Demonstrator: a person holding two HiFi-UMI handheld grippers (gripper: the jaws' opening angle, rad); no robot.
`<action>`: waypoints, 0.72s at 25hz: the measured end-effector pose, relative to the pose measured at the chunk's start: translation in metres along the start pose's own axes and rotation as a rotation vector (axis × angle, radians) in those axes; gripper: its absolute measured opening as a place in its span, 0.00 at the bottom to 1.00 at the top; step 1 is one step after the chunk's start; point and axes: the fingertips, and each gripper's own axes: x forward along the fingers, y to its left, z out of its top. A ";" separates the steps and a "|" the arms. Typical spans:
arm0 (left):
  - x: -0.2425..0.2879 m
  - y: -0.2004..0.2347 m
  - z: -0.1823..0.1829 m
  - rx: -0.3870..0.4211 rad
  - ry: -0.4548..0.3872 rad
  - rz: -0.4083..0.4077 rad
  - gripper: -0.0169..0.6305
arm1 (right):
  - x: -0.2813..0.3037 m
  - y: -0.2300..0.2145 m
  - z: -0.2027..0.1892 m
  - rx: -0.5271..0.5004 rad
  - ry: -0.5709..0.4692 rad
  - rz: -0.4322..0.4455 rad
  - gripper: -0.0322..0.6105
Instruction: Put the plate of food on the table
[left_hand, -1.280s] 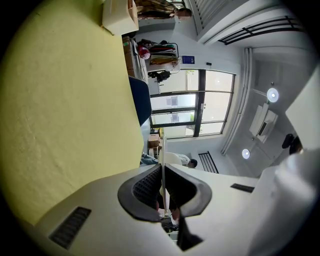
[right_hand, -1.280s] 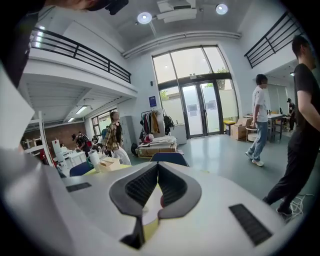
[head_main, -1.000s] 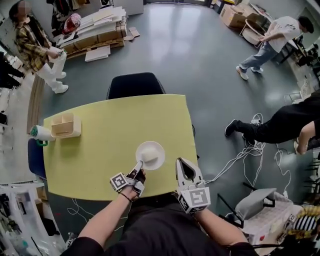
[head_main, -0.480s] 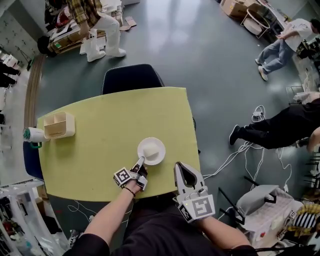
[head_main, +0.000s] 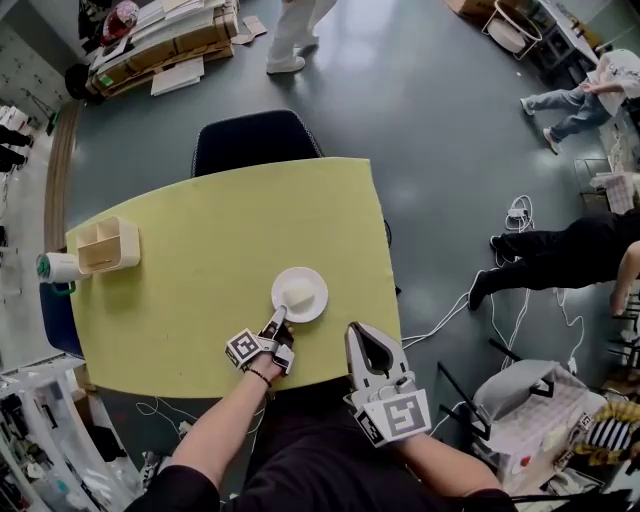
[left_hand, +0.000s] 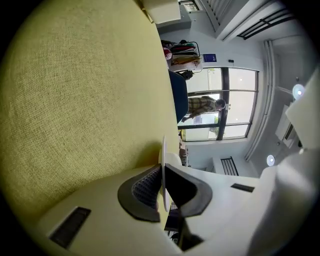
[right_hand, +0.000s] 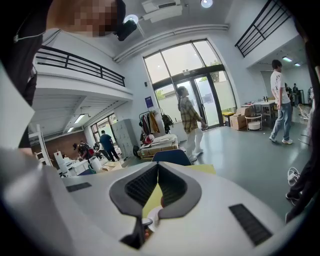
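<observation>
**Head view:** plate with pale food sits on yellow table, lower centre of frame, not far from table's lower edge. left gripper at plate's lower-left rim. right gripper at lower right, over table edge, apart from plate.

**Left gripper view:** jaws clamped on plate rim, seen edge-on at centre. Likely risk: pulling back before letting go drags or tips plate toward edge, and food slides off.

**Right gripper view:** jaws pressed together, nothing between them. Stray swing could knock plate.

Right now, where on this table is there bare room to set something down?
The widest bare stretch is the middle and far side of the table, between the beige organizer at its left edge and the plate. The near edge is crowded: the left tongs grip the plate's rim, the right tongs beside it.
</observation>
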 end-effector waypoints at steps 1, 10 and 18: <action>0.001 0.001 0.000 -0.002 -0.001 0.001 0.06 | 0.000 0.000 -0.001 -0.001 0.002 0.001 0.07; 0.002 0.006 0.001 0.034 -0.029 0.074 0.07 | 0.003 0.001 -0.001 0.005 0.008 0.021 0.07; 0.002 -0.003 0.006 0.365 -0.009 0.218 0.24 | 0.000 0.005 -0.002 0.016 0.014 0.035 0.07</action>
